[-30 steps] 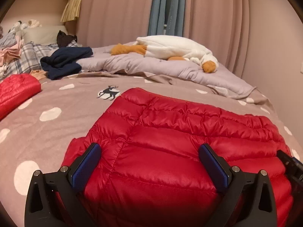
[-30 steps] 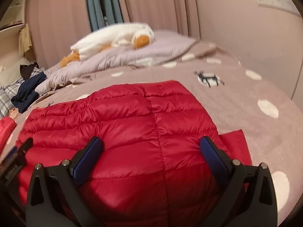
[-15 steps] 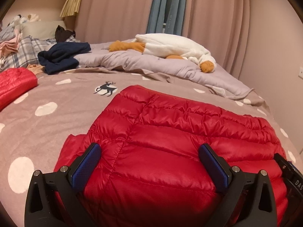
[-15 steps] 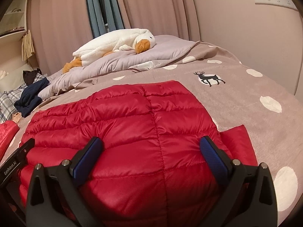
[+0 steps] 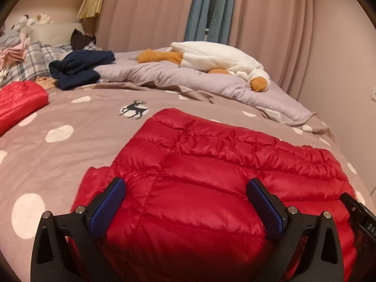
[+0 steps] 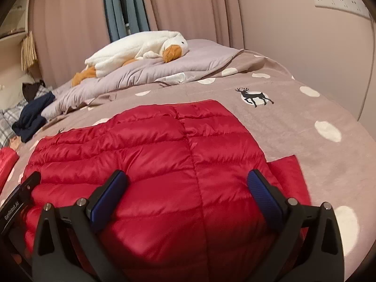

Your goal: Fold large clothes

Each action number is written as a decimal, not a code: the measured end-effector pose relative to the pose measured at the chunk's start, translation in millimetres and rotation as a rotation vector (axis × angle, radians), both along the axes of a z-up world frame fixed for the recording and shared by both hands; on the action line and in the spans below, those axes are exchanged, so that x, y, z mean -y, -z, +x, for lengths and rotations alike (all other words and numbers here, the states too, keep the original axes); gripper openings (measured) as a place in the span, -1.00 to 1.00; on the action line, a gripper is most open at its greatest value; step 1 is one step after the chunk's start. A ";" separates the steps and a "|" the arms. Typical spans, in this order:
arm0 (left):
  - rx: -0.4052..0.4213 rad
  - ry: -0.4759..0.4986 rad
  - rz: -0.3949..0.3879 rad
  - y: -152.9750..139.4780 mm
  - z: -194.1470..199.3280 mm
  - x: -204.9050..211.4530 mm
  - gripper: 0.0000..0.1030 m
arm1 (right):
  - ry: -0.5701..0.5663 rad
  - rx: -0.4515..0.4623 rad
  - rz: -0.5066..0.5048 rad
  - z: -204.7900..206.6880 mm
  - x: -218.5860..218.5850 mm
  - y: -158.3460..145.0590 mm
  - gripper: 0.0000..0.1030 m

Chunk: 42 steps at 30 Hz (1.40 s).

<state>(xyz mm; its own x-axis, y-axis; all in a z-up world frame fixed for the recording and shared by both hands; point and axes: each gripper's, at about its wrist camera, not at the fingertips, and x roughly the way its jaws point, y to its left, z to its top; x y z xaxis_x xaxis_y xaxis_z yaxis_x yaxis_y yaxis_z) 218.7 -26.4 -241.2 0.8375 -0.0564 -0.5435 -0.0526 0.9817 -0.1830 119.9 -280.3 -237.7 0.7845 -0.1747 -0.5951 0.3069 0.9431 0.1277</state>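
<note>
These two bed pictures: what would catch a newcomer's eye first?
A bright red puffer jacket fills the near foreground, spread on a dotted brown bedspread. Both tools, the left gripper and the right gripper, have their blue-padded jaws wide apart above it. Farther back a white plush goose lies on a lilac quilt.

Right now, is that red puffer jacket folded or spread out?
Folded: the red puffer jacket lies as a compact block, with a flat layer sticking out underneath.

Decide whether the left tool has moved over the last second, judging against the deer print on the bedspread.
Yes. The left tool swung slightly left: the deer print drifted right.
</note>
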 end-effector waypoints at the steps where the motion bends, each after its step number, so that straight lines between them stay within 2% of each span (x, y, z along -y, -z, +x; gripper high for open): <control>1: -0.011 -0.002 -0.003 -4.0 -3.6 -3.8 0.98 | -0.005 0.001 0.004 -2.5 -1.3 -3.7 0.99; 3: -0.004 -0.007 -0.031 -12.7 -14.2 -12.7 0.90 | -0.023 0.038 0.028 -11.2 -4.6 -17.6 0.99; 6: 0.037 -0.041 -0.106 -30.8 -37.1 -36.5 0.89 | -0.062 0.101 0.071 -21.2 -13.9 -38.7 0.99; 8: 0.049 -0.060 -0.133 -37.9 -46.9 -49.1 0.86 | -0.093 0.096 0.073 -20.3 -25.2 -42.1 0.99; 11: 0.022 -0.123 -0.111 -40.7 -60.7 -67.7 0.66 | -0.084 -0.001 -0.005 -10.5 -46.2 -31.7 0.99; 14: -0.026 -0.162 -0.086 -25.8 -72.2 -83.5 0.52 | -0.119 -0.086 0.069 -2.7 -51.3 -8.4 1.00; 16: -0.101 -0.172 -0.110 -8.9 -72.8 -94.6 0.44 | -0.118 -0.144 0.035 5.7 -54.9 6.1 1.00; 18: -0.157 -0.166 -0.201 6.3 -71.8 -105.4 0.44 | -0.125 -0.193 -0.029 14.0 -61.5 18.2 1.00; 20: -0.160 -0.163 -0.247 8.7 -72.8 -107.9 0.44 | -0.105 -0.229 -0.044 20.0 -64.1 24.0 1.00; 22: -0.151 -0.150 -0.251 7.1 -70.1 -102.9 0.44 | -0.090 -0.240 -0.062 26.0 -65.8 29.6 1.00; 27: -0.157 -0.094 -0.301 5.7 -70.0 -94.0 0.44 | -0.072 -0.218 -0.092 32.3 -63.3 40.5 1.00; 30: -0.170 -0.087 -0.295 10.1 -69.4 -89.1 0.44 | -0.065 -0.212 -0.115 33.9 -65.1 41.6 1.00; 32: -0.208 -0.061 -0.332 15.8 -67.3 -87.9 0.44 | -0.066 -0.203 -0.113 31.6 -65.2 38.9 1.00; 33: -0.232 -0.037 -0.389 21.1 -64.4 -88.4 0.47 | -0.069 -0.192 -0.105 28.2 -64.8 37.1 1.00; 35: -0.285 -0.022 -0.464 30.3 -59.5 -89.9 0.53 | -0.089 -0.158 -0.068 20.9 -58.8 32.4 1.00; 40: -0.288 0.002 -0.496 35.1 -62.6 -93.0 0.54 | -0.070 -0.104 0.079 -12.0 -30.4 4.7 0.97; 42: -0.303 0.015 -0.539 37.6 -63.5 -95.3 0.55 | -0.028 -0.058 0.130 -31.7 -14.8 -6.7 0.99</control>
